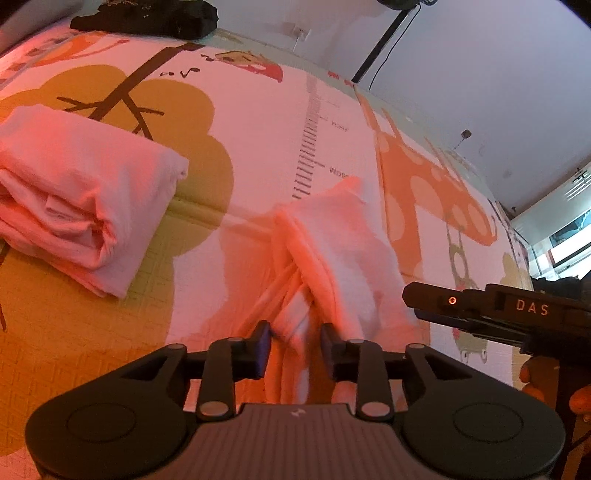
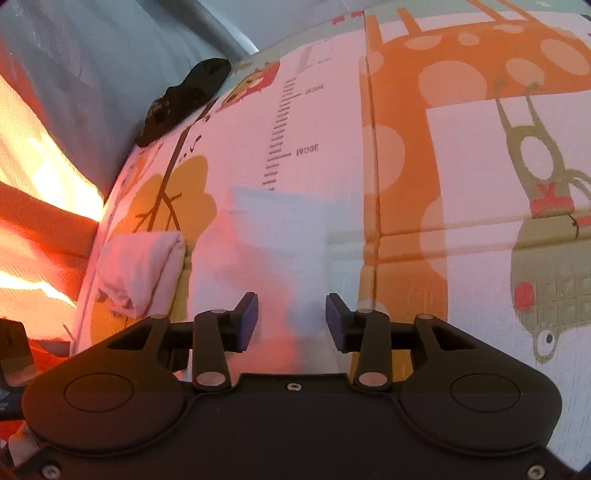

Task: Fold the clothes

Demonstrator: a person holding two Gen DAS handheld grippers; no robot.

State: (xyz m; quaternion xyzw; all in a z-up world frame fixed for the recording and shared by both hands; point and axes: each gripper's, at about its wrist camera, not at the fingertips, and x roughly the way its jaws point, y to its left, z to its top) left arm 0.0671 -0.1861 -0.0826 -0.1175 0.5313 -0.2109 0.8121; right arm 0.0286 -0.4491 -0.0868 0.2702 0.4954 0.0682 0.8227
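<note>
My left tongs (image 1: 295, 338) stand apart, and a bunched white garment (image 1: 332, 240) runs between the two pads; the cloth is blurred there, and I see a gap on either side of it, so the pads are not pressing it. My right tongs (image 2: 291, 317) are also apart, with the same white garment (image 2: 273, 243) lying between and beyond their tips, its far end a flat, squared fold. No pad presses on it there either.

The garment lies on a children's play mat (image 1: 258, 110) printed with a tree, a ruler scale and an orange giraffe. To the left of it, well apart, sits a folded pink garment (image 1: 74, 199), resting on the tree print; from the right wrist view the same pink bundle (image 2: 144, 273) shows near the mat's left edge. At the far end of the mat lies a dark heap of black clothing (image 1: 147, 18). In the left wrist view the body of my right tool (image 1: 517, 314) reaches in from the right, with fingers (image 1: 535, 380) of my hand below it.
</note>
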